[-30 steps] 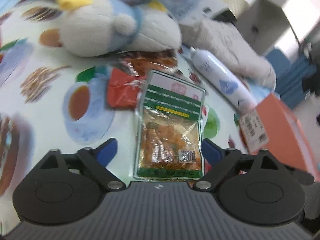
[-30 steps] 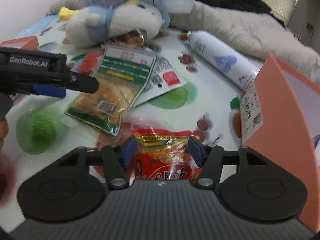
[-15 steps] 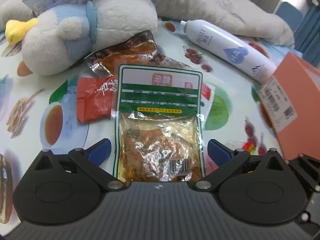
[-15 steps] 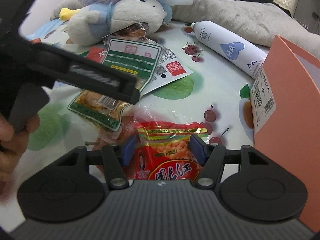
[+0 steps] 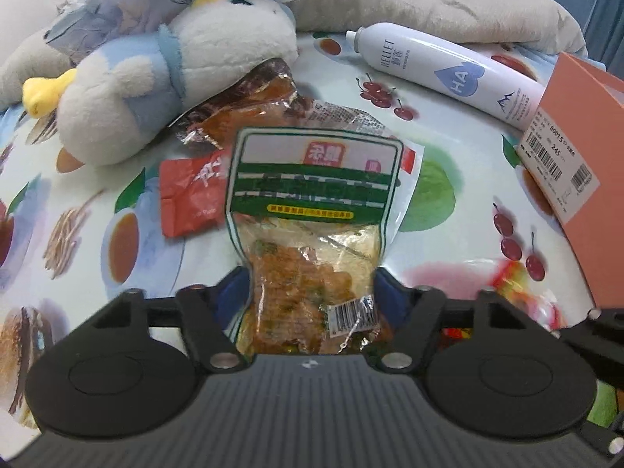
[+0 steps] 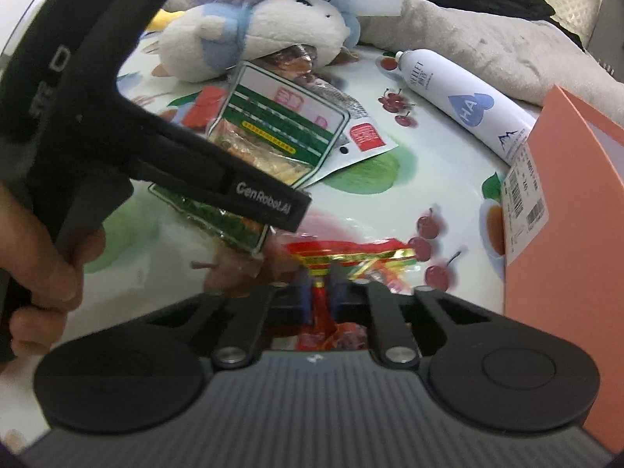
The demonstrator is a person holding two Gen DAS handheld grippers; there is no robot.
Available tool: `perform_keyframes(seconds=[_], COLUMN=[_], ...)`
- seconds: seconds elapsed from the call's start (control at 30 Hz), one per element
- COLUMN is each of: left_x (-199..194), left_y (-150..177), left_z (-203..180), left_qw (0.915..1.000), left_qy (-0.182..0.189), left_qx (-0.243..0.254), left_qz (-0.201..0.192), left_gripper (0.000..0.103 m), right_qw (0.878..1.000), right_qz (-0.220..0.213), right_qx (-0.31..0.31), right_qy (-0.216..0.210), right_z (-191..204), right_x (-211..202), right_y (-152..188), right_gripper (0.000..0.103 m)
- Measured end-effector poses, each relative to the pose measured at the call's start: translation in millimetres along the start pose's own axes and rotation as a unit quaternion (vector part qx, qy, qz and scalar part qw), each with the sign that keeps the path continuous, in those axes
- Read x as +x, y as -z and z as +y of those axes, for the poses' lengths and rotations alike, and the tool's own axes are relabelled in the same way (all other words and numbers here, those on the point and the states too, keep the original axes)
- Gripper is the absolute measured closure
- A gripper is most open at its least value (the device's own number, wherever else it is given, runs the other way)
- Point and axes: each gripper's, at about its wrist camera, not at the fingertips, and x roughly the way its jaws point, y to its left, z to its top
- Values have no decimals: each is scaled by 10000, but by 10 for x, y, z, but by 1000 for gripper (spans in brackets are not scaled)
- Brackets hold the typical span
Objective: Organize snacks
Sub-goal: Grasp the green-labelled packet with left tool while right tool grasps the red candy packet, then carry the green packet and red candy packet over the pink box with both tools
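We now hold one snack in each hand. Half a second ago our left gripper (image 5: 312,296) stood wide, with the green pack (image 5: 312,210) lying loose between its jaws. Now those jaws have closed in and pinch the pack's lower end, which has crumpled where they squeeze. The rest of the pack rests on the table (image 5: 460,124), on top of other snacks, just in front of the plush toy (image 5: 156,78).

Our right gripper (image 6: 320,296) has changed too. Its jaws were apart around the red pack (image 6: 351,257); now they are clenched tight on its near end. That pack lies on the table close to the orange box (image 6: 565,234), which stands at our right. The white spray can (image 6: 464,105) lies behind.

We think both grabs are made, so lifting comes next. The orange box may be where the snacks go, but we cannot be sure. A small red packet (image 5: 187,191) and a brown one (image 5: 249,105) are not picked up yet.
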Motion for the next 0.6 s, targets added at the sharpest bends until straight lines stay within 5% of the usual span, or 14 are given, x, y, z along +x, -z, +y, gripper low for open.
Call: perform_keyframes(seconds=[0.2,0.6], left_x=[-181,-859], left_y=[137,551], left_z=[51,36], left_qw=[9999,9956], left_qy=[91,420], left_qx=[-145,-830], left_qz=[26,-79], left_gripper=[46,47], right_qw=[9999,9982], right_qz=[-35,-259], right_qx=[133,504], right_qy=[10,-180], right_z=[-16,-129], right_x=[-191,-818], right_y=[121,279], right_gripper=[97,97])
